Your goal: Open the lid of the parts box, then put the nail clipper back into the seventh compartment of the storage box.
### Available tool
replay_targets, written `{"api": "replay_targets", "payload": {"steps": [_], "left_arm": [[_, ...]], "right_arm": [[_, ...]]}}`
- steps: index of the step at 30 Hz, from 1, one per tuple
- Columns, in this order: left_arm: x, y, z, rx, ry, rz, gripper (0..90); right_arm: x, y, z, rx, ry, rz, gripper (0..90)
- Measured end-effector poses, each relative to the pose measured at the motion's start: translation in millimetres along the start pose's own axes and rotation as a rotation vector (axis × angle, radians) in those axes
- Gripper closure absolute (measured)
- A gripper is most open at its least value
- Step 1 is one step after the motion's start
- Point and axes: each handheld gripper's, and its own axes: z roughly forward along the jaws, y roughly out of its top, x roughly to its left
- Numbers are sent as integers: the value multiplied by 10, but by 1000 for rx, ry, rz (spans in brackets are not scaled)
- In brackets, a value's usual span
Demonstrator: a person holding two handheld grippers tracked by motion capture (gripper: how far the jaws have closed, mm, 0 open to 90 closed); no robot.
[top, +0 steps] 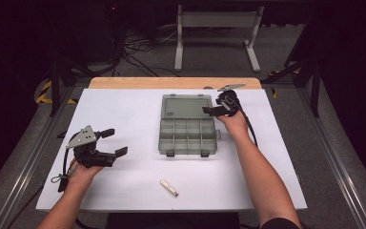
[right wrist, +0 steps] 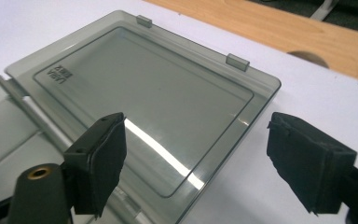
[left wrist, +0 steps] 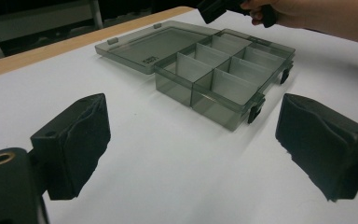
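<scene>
My right gripper [top: 219, 109] hangs over the far right part of the tabletop [top: 124, 109], right at the near right corner of the open lid [right wrist: 144, 107] of the smoke-grey compartment box [top: 188, 129]. Its jaws are spread wide with nothing pinched; in the right gripper view the lid's corner lies below the gap between them, and neither pad touches the plastic. The box sits a little right of the tabletop's middle, lid folded flat back toward the far edge, where the bare wooden strip [top: 171, 83] shows beyond the white surface. The tray part [left wrist: 223, 77] faces my near edge, split into two rows of compartments, all looking empty from what I can see, with two dark latches [left wrist: 256, 111] hanging on its front wall. My left gripper [top: 112, 143] is well apart from the box, over the near left part of the tabletop, pointing toward the box, jaws also spread wide and holding nothing; the left gripper view looks between them across bare white surface to the tray's front corner. A small white stick-shaped object [top: 169, 188] with one darker end lies alone close to the near edge, roughly midway between my two forearms, touched by neither gripper.
</scene>
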Motion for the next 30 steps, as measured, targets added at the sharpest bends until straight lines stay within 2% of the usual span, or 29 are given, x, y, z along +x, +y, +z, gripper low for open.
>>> {"api": "replay_targets", "payload": {"steps": [6, 7, 9, 12, 14, 17, 21, 26, 30], "left_arm": [[11, 15, -16, -12, -3, -8, 100], [10, 18, -16, -13, -6, -11, 95], [13, 20, -23, -14, -7, -10, 94], [19, 23, -53, -24, -11, -17, 76], [10, 20, -75, -35, -4, -17, 67], [11, 14, -100, -32, -8, -19, 56], [16, 9, -119, -53, 3, -20, 48], [20, 43, -158, -42, 20, -16, 31], [16, 41, -199, -38, 26, -25, 26]], "right_arm": [[179, 79, -261, -35, 27, -41, 189], [259, 106, -349, -47, 40, -56, 182], [301, 119, -393, -50, 46, -68, 178], [447, 103, -524, -95, 62, -112, 183], [513, 77, -571, -103, 74, -116, 183], [643, 50, -671, -116, 84, -153, 182], [744, 40, -759, -126, 96, -176, 180], [896, 17, -888, -155, 106, -213, 179], [960, -13, -940, -160, 122, -216, 179]]}}
